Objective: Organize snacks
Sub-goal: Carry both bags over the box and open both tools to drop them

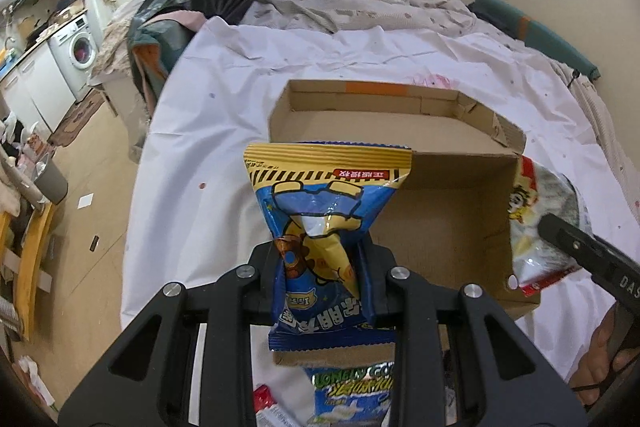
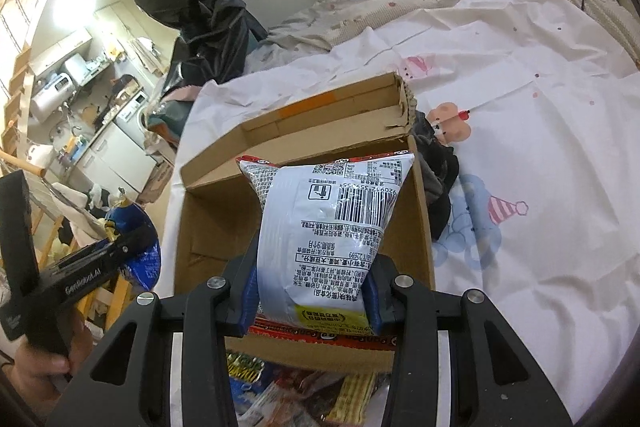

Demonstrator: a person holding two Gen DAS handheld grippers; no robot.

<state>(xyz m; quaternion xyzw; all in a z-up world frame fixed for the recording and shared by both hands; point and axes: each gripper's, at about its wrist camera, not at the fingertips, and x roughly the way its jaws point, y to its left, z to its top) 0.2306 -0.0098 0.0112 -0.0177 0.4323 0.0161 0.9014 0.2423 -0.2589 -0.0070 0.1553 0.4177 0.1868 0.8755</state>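
Left hand-held gripper (image 1: 322, 267) clenched on a blue-and-yellow snack bag (image 1: 320, 227), held above the near edge of the cardboard box (image 1: 440, 219). Right hand-held gripper (image 2: 308, 291) clenched on a white snack bag (image 2: 324, 227), also above the box's near edge. Loose packets (image 2: 280, 395) lie before the box on the bed (image 2: 520, 107). Box interior looks empty. Step judged: loading. Next: lower each bag inside, side by side, then release.

Matte black left gripper (image 1: 320, 267), angular linkage arms with triangular cut-outs, round silver screws at the pivots. Same black frame on the right gripper (image 2: 312, 291), blue pads (image 2: 249, 291) lining the fingers. White "GenRobot.AI" lettering along one body, "DAS" on the other. Bare skin on the right hand (image 1: 608, 355), thin black cable across it.
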